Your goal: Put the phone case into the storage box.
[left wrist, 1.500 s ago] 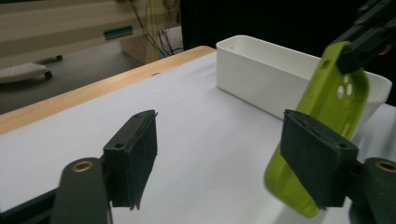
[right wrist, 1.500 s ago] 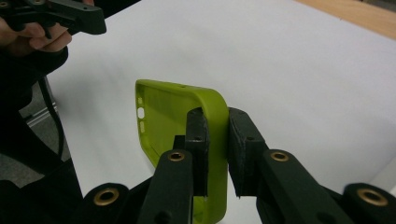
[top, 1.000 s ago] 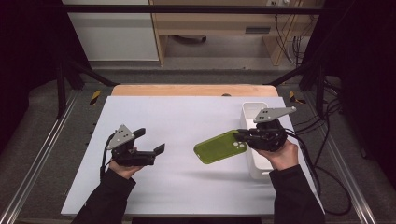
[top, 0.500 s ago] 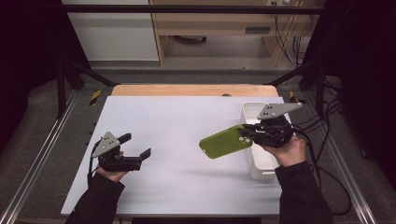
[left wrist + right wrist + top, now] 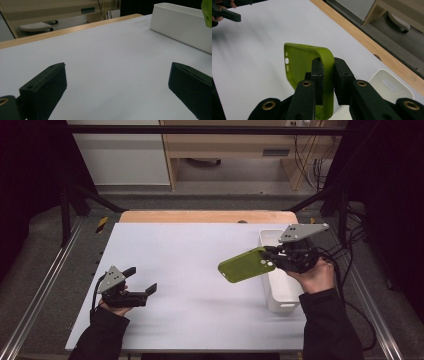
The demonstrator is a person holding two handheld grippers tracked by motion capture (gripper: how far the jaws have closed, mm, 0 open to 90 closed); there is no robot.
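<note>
I have the white worktop (image 5: 200,270) spread across the high view, its wooden far edge running along the back. At its right side stands the long white bin (image 5: 280,290), an open-topped tub whose near wall also shows at the upper right of the left gripper view. My right claw (image 5: 272,259) hangs in the air over the bin's left rim, held in my right hand (image 5: 315,275), and it is clamped on the green phone case (image 5: 245,265): in the right gripper view the two black jaws pinch one short end wall of the case (image 5: 312,65), one pad inside the shell and one outside. The case sticks out leftward from the claw, tilted, clear of the worktop and partly over the edge of the bin, its hollow side and small cut-outs turned toward the camera. My left claw (image 5: 142,280) sits low at the near left of the worktop, well apart from the case, its jaws spread wide with only bare sheet between them.
</note>
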